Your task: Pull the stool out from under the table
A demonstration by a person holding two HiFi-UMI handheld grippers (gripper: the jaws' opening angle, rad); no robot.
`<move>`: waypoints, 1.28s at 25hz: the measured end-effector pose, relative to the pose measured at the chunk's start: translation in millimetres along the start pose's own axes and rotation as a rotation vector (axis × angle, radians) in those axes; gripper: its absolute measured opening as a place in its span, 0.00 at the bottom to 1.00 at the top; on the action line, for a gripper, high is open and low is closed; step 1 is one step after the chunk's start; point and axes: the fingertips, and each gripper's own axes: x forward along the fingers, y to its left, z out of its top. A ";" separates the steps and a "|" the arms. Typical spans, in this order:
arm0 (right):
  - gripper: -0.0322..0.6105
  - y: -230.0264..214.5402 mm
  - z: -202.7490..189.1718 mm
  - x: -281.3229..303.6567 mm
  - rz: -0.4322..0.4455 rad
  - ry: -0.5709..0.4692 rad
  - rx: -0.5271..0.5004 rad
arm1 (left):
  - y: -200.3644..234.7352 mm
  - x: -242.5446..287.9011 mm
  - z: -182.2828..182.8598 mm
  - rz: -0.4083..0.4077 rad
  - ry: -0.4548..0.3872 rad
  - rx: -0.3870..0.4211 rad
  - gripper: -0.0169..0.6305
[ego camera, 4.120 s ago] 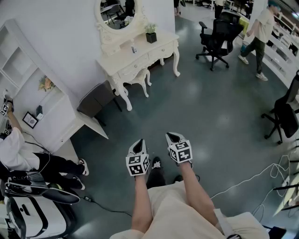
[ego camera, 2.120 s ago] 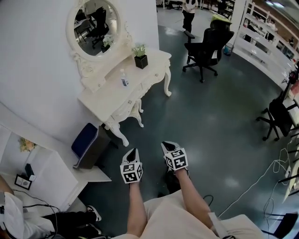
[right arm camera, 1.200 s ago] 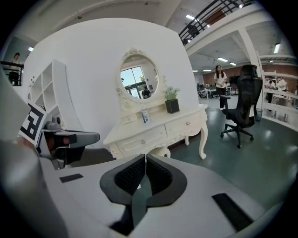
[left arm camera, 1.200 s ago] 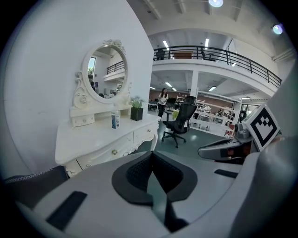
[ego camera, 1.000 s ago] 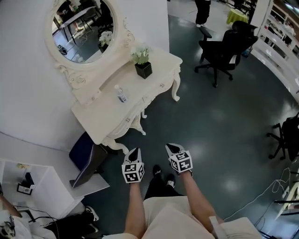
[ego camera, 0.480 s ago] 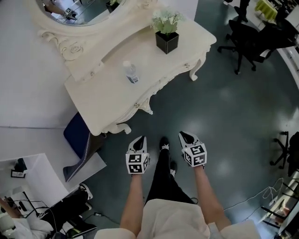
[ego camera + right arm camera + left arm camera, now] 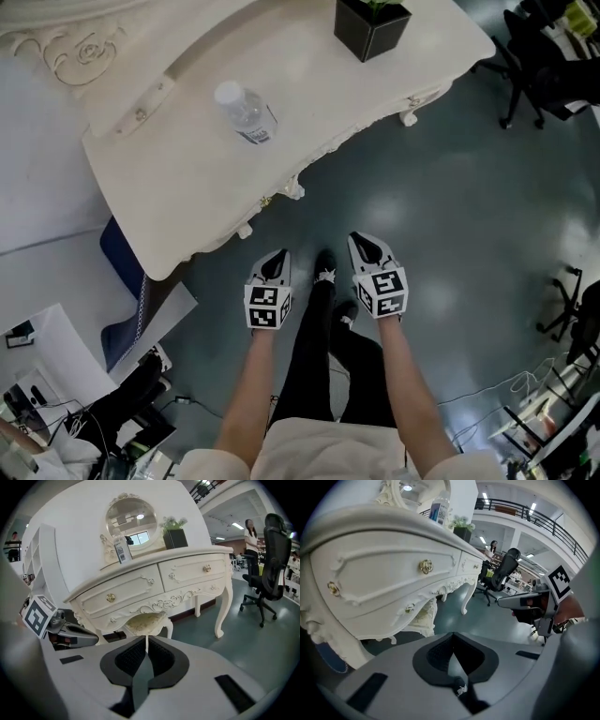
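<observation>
Stool (image 7: 146,619) under table (image 7: 187,576), beyond closed jaws

Painted wood look, polished floor, matt plastic.
The table (image 7: 140,585) is wearing smooth cream-white paint over carved trim, its knobs (image 7: 110,598) glinting like brass, and the stool (image 7: 146,619) seat is showing pale patterned cloth. The dark floor (image 7: 450,206) is shining glossy, mirroring lights. The bottle (image 7: 246,112) is looking like clear plastic. The left gripper (image 7: 453,637) and right gripper (image 7: 146,641) are showing matt grey shells with ribbed black pads.
</observation>
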 end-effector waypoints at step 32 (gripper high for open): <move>0.51 -10.7 -172.2 353.0 0.227 0.179 -0.278 | 130.7 215.2 -135.7 0.109 -0.122 -0.023 0.05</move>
